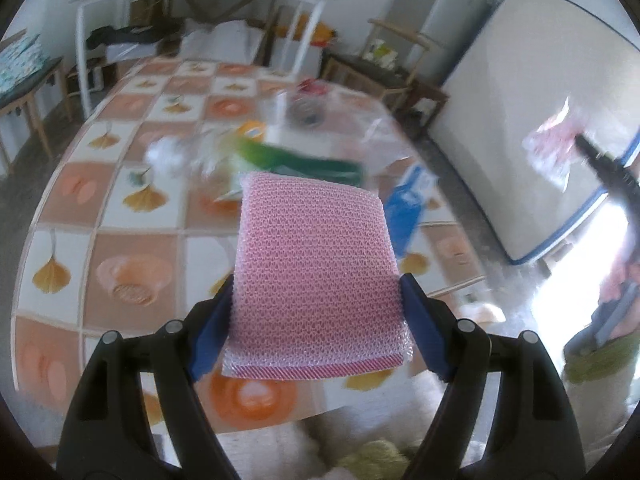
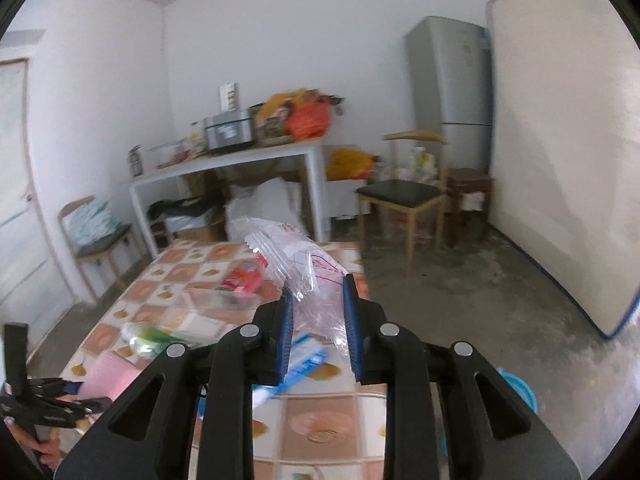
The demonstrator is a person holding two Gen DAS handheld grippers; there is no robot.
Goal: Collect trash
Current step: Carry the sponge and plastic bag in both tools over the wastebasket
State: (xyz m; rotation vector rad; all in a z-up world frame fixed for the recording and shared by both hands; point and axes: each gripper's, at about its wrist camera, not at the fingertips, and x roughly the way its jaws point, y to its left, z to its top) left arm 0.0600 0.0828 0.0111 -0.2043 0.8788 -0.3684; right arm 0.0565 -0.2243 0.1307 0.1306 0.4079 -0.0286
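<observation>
My left gripper (image 1: 316, 292) is shut on a pink mesh sponge (image 1: 316, 268) and holds it above the tiled table (image 1: 132, 248). My right gripper (image 2: 318, 300) is shut on a clear plastic bag with red print (image 2: 296, 260), lifted above the table (image 2: 320, 424). In the left wrist view the right gripper and its bag (image 1: 556, 148) show at the far right, off the table. In the right wrist view the left gripper and the sponge (image 2: 108, 376) show at lower left. A green wrapper (image 1: 304, 160), a blue and white packet (image 1: 408, 204) and a crumpled white wad (image 1: 168, 156) lie on the table.
A red can (image 2: 240, 280) and clear containers (image 1: 308, 108) stand further back on the table. A blue basin (image 2: 516, 392) is on the floor at the right. A white shelf table (image 2: 224, 168), chairs (image 2: 404, 196), a fridge (image 2: 452, 80) and a leaning mattress (image 2: 560, 140) line the room.
</observation>
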